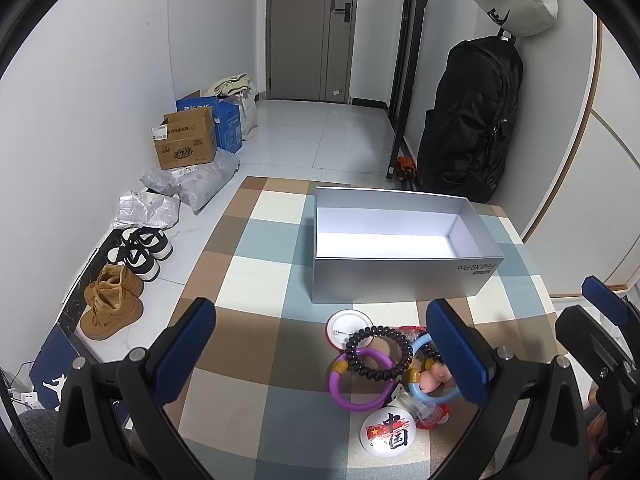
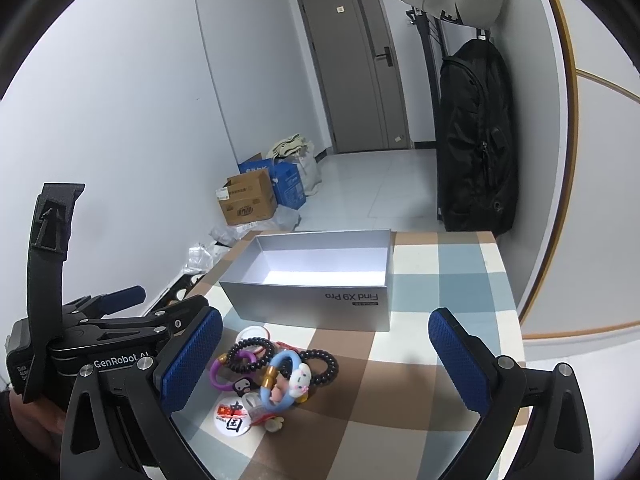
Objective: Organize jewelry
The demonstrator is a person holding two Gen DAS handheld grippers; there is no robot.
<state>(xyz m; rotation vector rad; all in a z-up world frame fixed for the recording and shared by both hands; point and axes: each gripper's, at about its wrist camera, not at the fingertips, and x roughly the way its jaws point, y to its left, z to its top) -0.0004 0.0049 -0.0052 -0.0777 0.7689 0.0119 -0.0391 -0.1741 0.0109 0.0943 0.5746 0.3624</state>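
Left wrist view: left gripper point(image 1: 320, 354) spread wide, blue pads point(image 1: 186, 344) apart, nothing between them. Right gripper point(image 2: 326, 364) likewise wide open and empty; in the right wrist view the left tool's body shows at left, marked "GenRobot AI", a hand point(image 2: 38, 420) holding it from below.

Jewelry pile point(image 1: 390, 368) on the checked tablecloth point(image 1: 256, 248) at the near edge of the tabletop, just beyond both sets of fingers. Nearest: round white badge point(image 1: 388, 432) with red flag graphic and black Chinese characters 中国, small "CHINA" under it. Touching it, pink-red clear piece point(image 1: 430, 416), type unclear. Then purple ring point(image 1: 348, 384) with gold band, light-blue ring point(image 2: 280, 380) with gold clasp and white cartoon charm point(image 2: 298, 380), black beaded bracelet point(image 1: 380, 356) draped over both. Second round badge point(image 1: 344, 326) face down at the pile's far side, pin back showing.

Behind the pile, mid-tabletop: open grey box point(image 1: 400, 276), printed "Find X9 Pro" upside down on its near wall, small dark label under it unreadable. White inside, nothing in it.

Floor beyond left edge: dark box point(image 1: 54, 376) with white jumping-figure logo, tan boots point(image 1: 110, 308), black-and-white sneakers point(image 1: 142, 250), grey mailer bags point(image 1: 192, 184), brown carton point(image 1: 186, 142) with Chinese print, blue carton point(image 1: 228, 120). Far: black backpack point(image 1: 472, 120), grey door point(image 1: 310, 28).
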